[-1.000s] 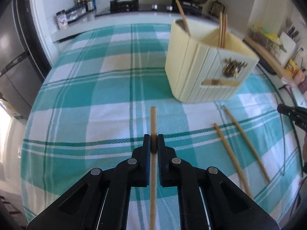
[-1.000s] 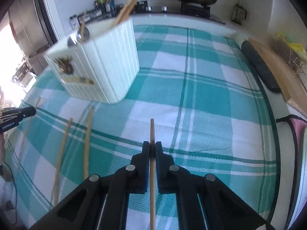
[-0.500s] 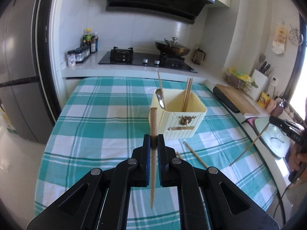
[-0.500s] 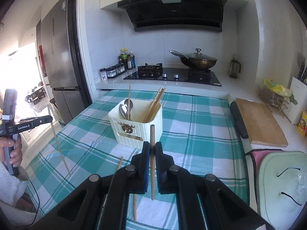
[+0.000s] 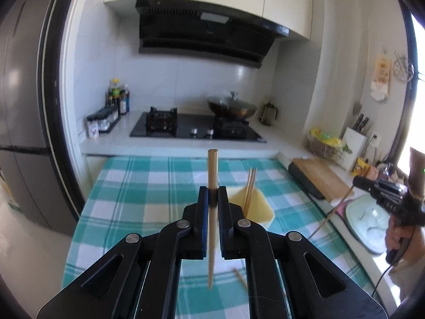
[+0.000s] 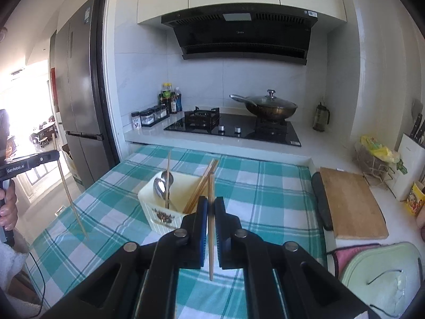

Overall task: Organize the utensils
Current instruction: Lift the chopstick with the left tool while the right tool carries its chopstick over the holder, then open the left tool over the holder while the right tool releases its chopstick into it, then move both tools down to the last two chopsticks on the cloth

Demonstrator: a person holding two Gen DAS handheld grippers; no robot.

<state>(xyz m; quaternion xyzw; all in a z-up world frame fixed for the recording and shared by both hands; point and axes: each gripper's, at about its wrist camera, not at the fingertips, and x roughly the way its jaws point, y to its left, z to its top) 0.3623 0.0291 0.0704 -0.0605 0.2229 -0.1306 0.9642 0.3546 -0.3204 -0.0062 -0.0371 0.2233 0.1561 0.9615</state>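
Observation:
My left gripper [image 5: 212, 191] is shut on a wooden chopstick [image 5: 212, 170] that stands nearly upright, high over the checked tablecloth [image 5: 148, 191]. A second chopstick [image 6: 211, 186] is pinched upright in my shut right gripper [image 6: 211, 202]. The cream utensil holder [image 6: 170, 212] sits on the cloth just ahead of the right gripper, with spoons [image 6: 160, 186] and several chopsticks [image 6: 202, 186] inside. In the left wrist view the holder [image 5: 256, 202] shows partly behind the right finger. One chopstick [image 5: 240, 279] lies on the cloth under the left gripper.
A stove with a lidded wok [image 6: 271, 107] and spice jars [image 6: 154, 114] line the far counter. A wooden cutting board [image 6: 350, 202] and a knife block [image 6: 410, 164] are at the right. A fridge [image 6: 79, 93] stands left. A person's hand [image 6: 8, 202] holds the other gripper.
Both grippers rose high off the cloth, each carrying its chopstick, and tilted up so the kitchen wall and hood came into view. The holder now lies lower and nearer in both views.

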